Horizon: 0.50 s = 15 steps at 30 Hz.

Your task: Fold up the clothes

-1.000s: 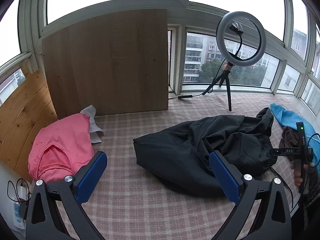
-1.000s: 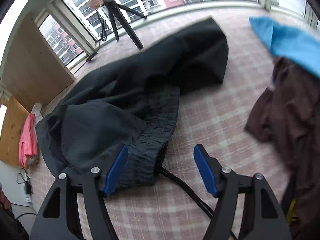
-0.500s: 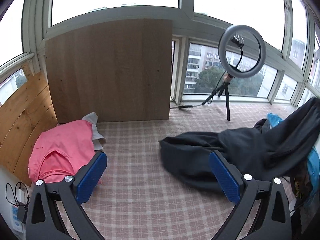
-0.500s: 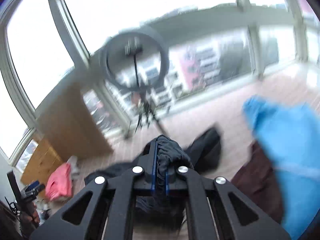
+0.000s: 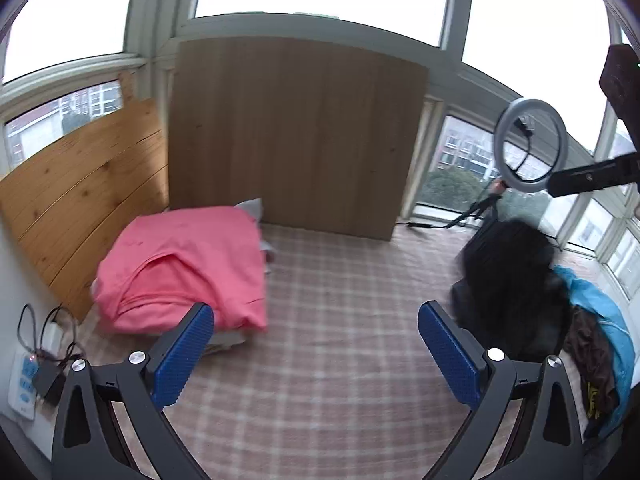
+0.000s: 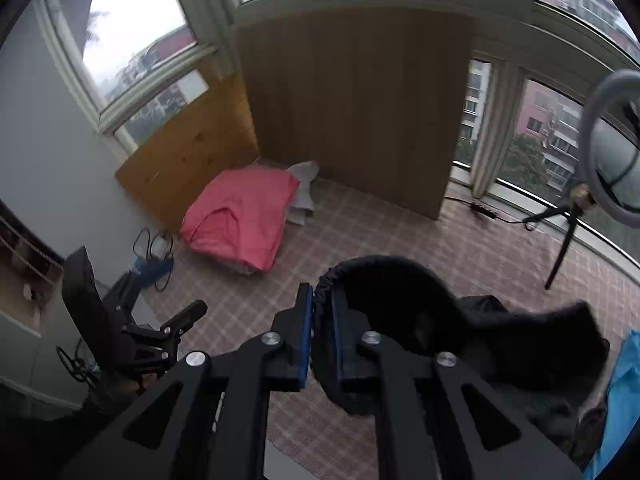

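**Right gripper pinching black garment, left gripper empty**

Right gripper [image 6: 321,334]: blue pads nearly together, clamped on the gathered elastic edge of the black garment [image 6: 404,292]. The log-side reading says the jaws are easing open a touch, but the fabric is plainly squeezed between the pads. Rest of the garment trails off toward 3 o'clock in the right wrist view and drapes down onto the plaid cloth [image 6: 360,232] covering the surface.

Left gripper [image 5: 316,350]: fingers spread wide, nothing between them, only plaid cloth below. In its view the black garment sits at 3 o'clock, blurred, hanging up off the surface, well apart from the left fingers.

Other clothes:
- Folded pink garment [image 5: 184,264] at 9 o'clock in the left view, lying on a grey piece, against the light wood panel [image 5: 80,196]. Just beyond the left finger pad.
- Blue garment [image 5: 600,312] and brown garment [image 5: 592,356] heaped at 4 o'clock, beside the black one.

Background: large brown board [image 5: 296,136] upright at 12 o'clock, ring light [image 5: 530,146] on a tripod at 2 o'clock by the windows. Power strip [image 5: 24,384] with cables at 8 o'clock.

Right wrist view also catches the left gripper's body at 8 o'clock, held in a hand [image 6: 128,388], partly hidden.
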Available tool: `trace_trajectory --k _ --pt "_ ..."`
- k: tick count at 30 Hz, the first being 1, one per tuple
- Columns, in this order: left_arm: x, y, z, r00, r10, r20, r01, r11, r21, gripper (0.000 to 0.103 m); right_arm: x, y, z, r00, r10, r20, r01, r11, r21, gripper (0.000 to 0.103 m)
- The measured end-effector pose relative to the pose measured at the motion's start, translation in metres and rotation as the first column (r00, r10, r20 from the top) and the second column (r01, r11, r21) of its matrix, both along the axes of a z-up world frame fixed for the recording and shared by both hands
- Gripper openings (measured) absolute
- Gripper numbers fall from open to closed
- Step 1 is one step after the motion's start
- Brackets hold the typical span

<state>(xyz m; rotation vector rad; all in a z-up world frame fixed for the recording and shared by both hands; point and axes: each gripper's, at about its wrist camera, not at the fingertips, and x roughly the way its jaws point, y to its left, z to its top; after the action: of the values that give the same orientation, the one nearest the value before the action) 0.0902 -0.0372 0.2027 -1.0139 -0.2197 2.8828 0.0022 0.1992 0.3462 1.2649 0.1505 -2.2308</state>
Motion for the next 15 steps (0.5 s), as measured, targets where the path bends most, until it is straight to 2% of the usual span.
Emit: trace_trajectory --k 1,2,3,4,5,6,8,10,12,15 --pt "0.003 -0.007 -0.005 1.000 0.018 0.014 -0.018 1.000 -0.002 0.102 0.001 0.003 -0.005 1.000 0.007 0.011 -0.006 1.000 -0.016 0.013" --pt "0.003 -0.013 -0.011 0.999 0.032 0.037 -0.032 0.999 0.000 0.102 -0.002 0.013 -0.010 0.999 0.001 0.032 0.000 0.999 -0.043 0.024" --pt "0.003 -0.020 -0.018 0.997 0.042 0.066 -0.043 0.999 0.009 0.102 -0.005 0.023 -0.018 0.999 -0.020 0.045 0.023 0.998 -0.064 0.030" --pt "0.003 -0.024 -0.024 0.995 0.047 0.084 -0.049 0.999 0.018 0.102 -0.002 0.026 -0.025 0.998 -0.052 0.036 0.054 0.997 -0.052 0.039" --pt "0.002 -0.027 -0.030 0.994 0.050 0.098 -0.053 0.998 0.028 0.102 -0.004 0.035 -0.037 0.996 -0.090 0.014 0.090 0.996 -0.014 0.043" --pt "0.000 -0.028 -0.037 0.993 0.042 0.113 -0.047 0.998 0.040 0.102 -0.006 0.046 -0.054 0.991 -0.136 0.004 0.136 0.990 0.024 0.043" --pt "-0.006 -0.026 -0.051 0.990 0.003 0.139 -0.010 0.998 0.055 0.102 -0.010 0.077 -0.091 0.971 -0.235 0.049 0.232 0.971 0.060 0.043" --pt "-0.018 -0.011 -0.064 0.983 -0.074 0.167 0.066 0.996 0.056 0.102 -0.011 0.108 -0.124 0.944 -0.307 0.118 0.303 0.952 0.049 0.043" --pt "-0.032 0.018 -0.077 0.965 -0.182 0.189 0.179 0.983 0.033 0.102 -0.012 0.141 -0.151 0.909 -0.382 0.166 0.380 0.924 0.048 0.043" --pt "-0.053 0.066 -0.099 0.918 -0.311 0.247 0.327 0.944 -0.029 0.102 -0.006 0.183 -0.174 0.858 -0.463 0.222 0.469 0.883 0.032 0.043"
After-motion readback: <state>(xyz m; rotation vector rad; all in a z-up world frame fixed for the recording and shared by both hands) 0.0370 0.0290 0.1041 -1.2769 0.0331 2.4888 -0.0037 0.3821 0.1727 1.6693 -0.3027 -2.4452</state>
